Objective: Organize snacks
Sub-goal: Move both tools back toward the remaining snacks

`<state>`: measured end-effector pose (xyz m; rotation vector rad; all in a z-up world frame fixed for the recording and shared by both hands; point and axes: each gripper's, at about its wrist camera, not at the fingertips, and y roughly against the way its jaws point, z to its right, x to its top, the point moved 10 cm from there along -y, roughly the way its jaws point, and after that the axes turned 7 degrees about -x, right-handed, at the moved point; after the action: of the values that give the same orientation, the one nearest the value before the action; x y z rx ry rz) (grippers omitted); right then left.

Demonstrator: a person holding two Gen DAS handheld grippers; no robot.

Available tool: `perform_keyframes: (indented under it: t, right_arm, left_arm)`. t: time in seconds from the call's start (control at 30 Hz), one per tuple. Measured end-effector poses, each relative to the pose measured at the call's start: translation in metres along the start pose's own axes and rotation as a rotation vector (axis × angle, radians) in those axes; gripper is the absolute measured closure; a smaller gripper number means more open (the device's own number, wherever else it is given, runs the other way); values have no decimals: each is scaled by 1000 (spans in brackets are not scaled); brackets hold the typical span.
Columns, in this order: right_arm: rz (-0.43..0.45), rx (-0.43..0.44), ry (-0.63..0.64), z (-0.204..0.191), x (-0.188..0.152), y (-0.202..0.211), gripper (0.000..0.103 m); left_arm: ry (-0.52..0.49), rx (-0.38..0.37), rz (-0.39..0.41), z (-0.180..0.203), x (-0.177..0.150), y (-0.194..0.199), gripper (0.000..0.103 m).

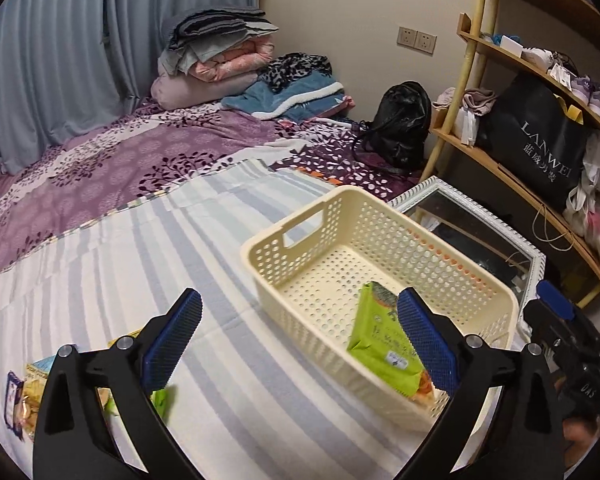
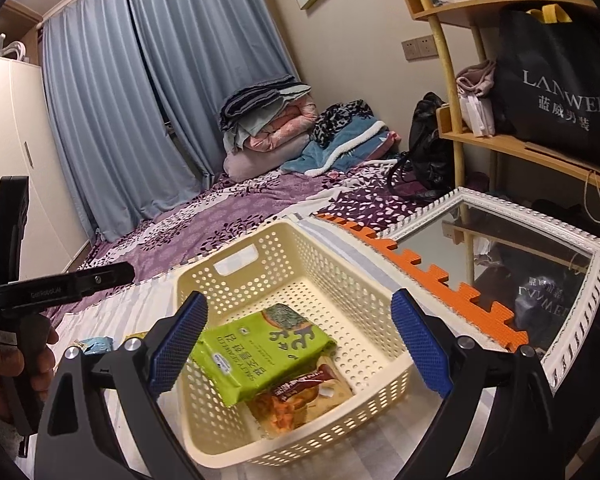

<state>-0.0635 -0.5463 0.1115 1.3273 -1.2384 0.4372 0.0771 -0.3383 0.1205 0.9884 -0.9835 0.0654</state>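
Bedroom, striped sheet point(image 1: 228, 400): my left gripper point(image 1: 300, 344) spread wide, empty, over sheet beside cream basket point(image 2: 300, 240). My right gripper point(image 2: 300, 344) likewise released above basket. Green snack pack point(image 2: 256, 356) lies inside, atop orange-brown packet point(image 2: 304, 400). More snacks point(image 1: 24, 400) loose on sheet at left.

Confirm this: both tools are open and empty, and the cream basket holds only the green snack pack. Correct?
Not quite. The cream basket holds two packs: under the green snack pack lies a brown-and-orange one, as the right wrist view shows. The rest stands.
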Motion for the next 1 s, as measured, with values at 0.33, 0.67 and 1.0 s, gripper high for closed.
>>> perform_keyframes:
  t: [0.33,0.67,1.0]
  right_arm:
    - [13,68,55,-47,10,11,5]
    - [-13,158,145,-118,3,16,5]
    - [-38,234,207,-178,-7,18,5]
  left_arm:
    - [15,83,59,-44,-4,57,3]
    - [111,183,110,-120,-24,115,3]
    - [239,306,135,-207,-57,162,3]
